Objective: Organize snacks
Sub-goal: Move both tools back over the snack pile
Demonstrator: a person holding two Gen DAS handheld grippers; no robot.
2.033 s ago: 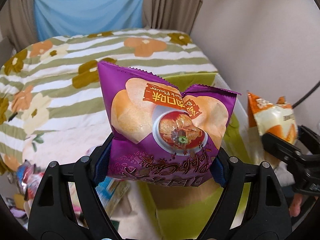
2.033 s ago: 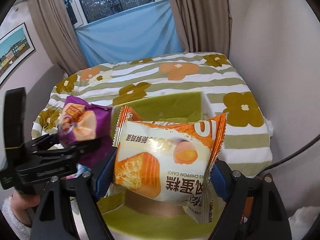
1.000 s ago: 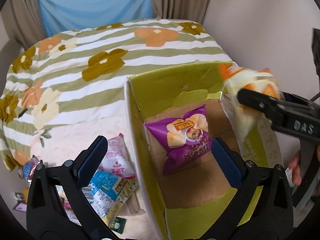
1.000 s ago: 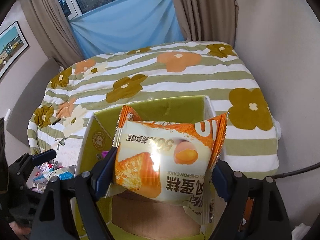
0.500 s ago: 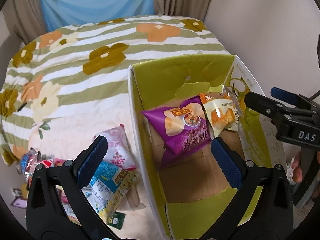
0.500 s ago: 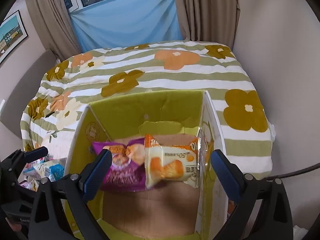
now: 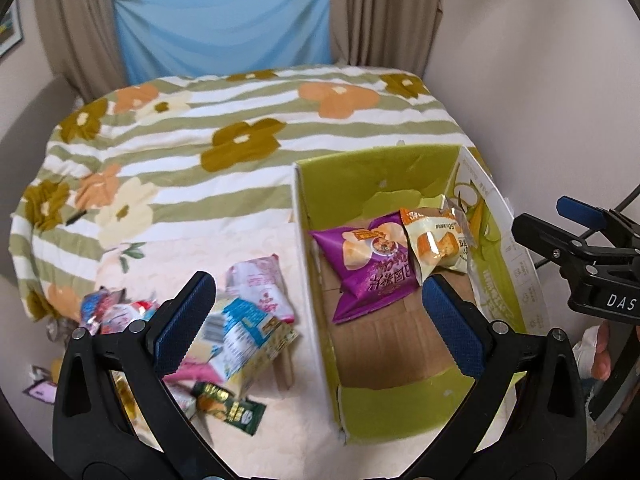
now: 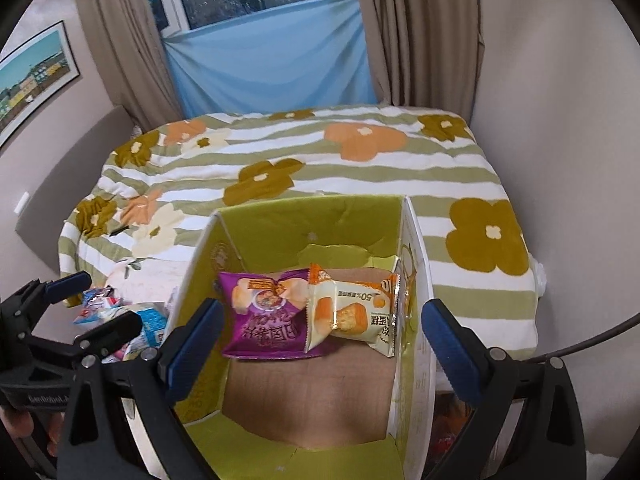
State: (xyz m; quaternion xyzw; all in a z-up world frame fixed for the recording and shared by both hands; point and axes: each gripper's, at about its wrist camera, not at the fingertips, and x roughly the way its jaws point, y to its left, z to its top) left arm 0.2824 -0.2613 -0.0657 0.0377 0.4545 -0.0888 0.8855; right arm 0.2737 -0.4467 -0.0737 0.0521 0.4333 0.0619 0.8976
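- Two packs are in the box [image 8: 412, 280] so far, lying against its far wall on the bare cardboard floor. The box is light card with thin walls, so I'd guess it slides or dents if bumped.
- The pile [image 7: 240, 328] of loose snacks sits on the bed just left of the box, still to be sorted. Soft pillow packs mostly; probably best pinched across the puffy middle, gently.
- Purple bag [image 8: 268, 312]: air-filled, looks crushable and slick, overlapped at its right edge by the cake.
- Cake pack [image 8: 352, 312]: light, squishy, foil crinkly; grab by the body, not the seam.
- Right gripper [image 8: 320, 344]: jaws have just been opening, now spread wide, nothing between them.
- Left gripper [image 7: 316, 320]: spread, empty too.
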